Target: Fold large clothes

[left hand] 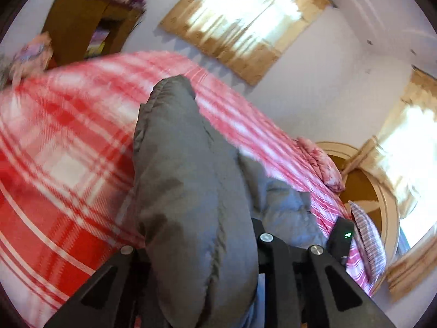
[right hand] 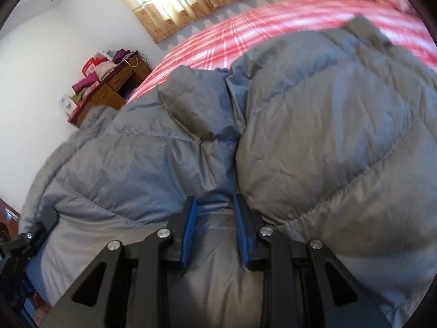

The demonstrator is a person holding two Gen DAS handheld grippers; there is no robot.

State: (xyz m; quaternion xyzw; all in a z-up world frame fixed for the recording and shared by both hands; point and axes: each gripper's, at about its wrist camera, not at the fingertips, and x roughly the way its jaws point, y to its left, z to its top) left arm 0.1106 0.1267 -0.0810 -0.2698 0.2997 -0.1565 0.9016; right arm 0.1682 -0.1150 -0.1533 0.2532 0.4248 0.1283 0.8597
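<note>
On the red checked bed (left hand: 68, 147), my puffy grey coat (right hand: 314, 125) feels soft and squashy; both jaws pinch its folds, best near seams.

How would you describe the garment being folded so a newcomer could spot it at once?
Start at the bed with the red-and-white plaid bedspread that fills the room. On it lies the grey quilted puffer jacket, gripped by the right hand-held gripper with the blue pads. It is the only plain grey, puffy, stitched item; everything around it is patterned pink or red.
</note>
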